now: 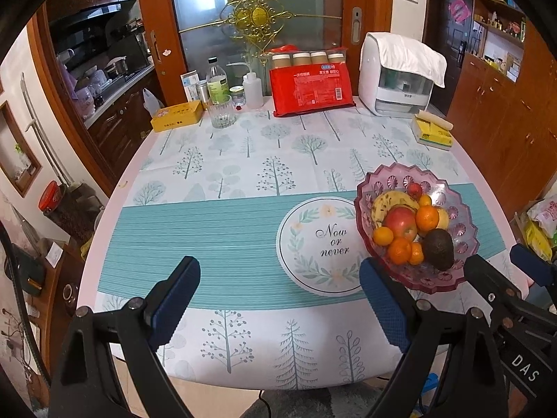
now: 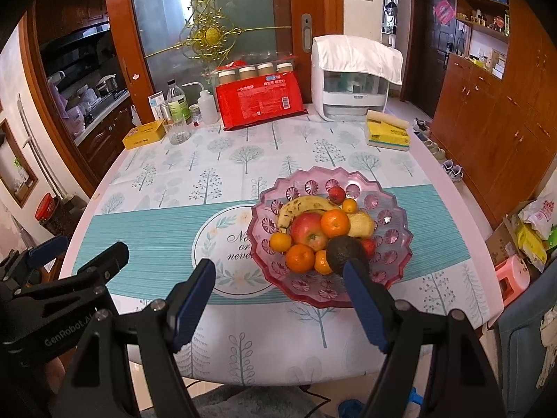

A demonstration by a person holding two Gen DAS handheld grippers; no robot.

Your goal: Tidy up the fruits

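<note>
Both grippers hover above the table's near edge, holding nothing: the left gripper (image 1: 278, 299) has its blue-padded jaws spread wide, the right gripper (image 2: 278, 299) has them well apart too. Beyond, toward the right edge of the tree-print tablecloth (image 2: 243, 160), the scalloped pink glass bowl (image 2: 393, 233) holds a dark avocado (image 2: 343, 250), oranges (image 2: 300, 257), a red apple (image 2: 308, 230) and a spotted banana (image 2: 299, 206)
</note>
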